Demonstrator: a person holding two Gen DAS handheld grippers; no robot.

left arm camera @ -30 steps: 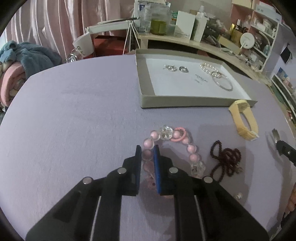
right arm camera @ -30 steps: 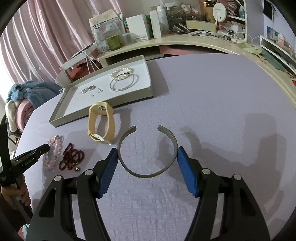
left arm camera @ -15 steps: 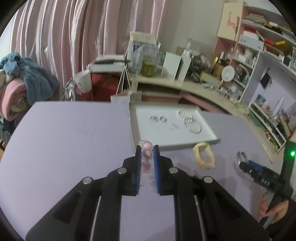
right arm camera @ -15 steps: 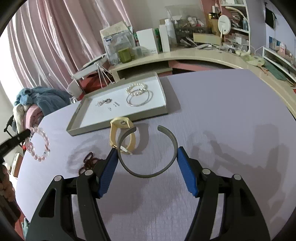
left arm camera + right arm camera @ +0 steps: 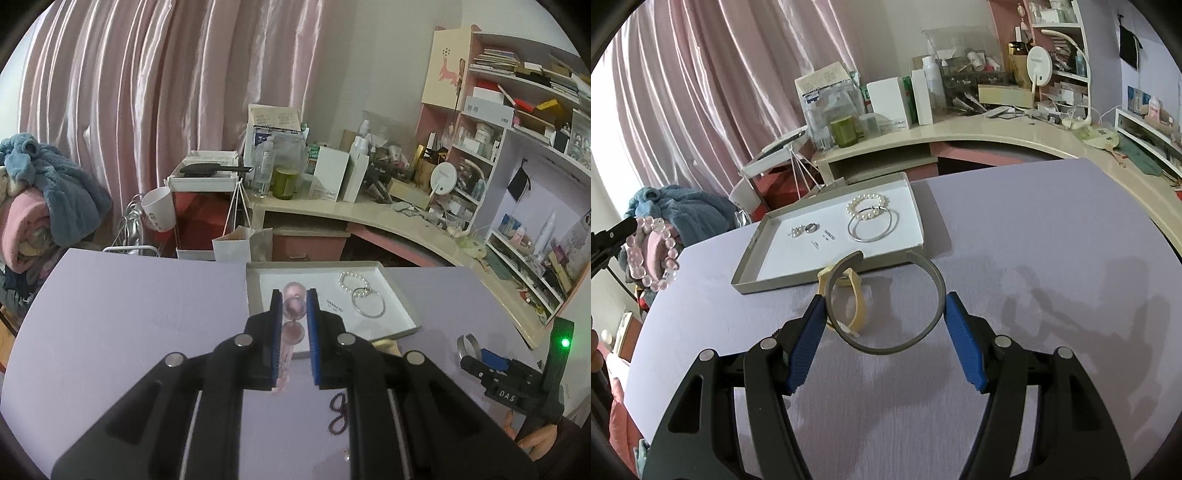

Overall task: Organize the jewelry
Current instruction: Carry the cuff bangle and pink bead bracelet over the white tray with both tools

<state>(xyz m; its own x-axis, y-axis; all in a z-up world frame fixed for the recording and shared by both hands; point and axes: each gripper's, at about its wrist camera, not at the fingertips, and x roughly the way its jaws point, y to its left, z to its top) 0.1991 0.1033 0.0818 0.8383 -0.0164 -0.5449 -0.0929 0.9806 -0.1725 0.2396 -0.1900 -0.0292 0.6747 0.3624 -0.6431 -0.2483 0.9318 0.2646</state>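
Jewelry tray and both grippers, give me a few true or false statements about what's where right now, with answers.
1. The left gripper holds the pink bead bracelet in the air. True.
2. The right gripper is empty. False: it holds the grey cuff.
3. The pearl bracelet lies in the tray. True.
4. The tan band lies in the tray. False: it is on the table, in front of the tray.

Dim, soft indoor light with faint shadows on the table (image 5: 1052,258), strong fisheye bending and dark corners
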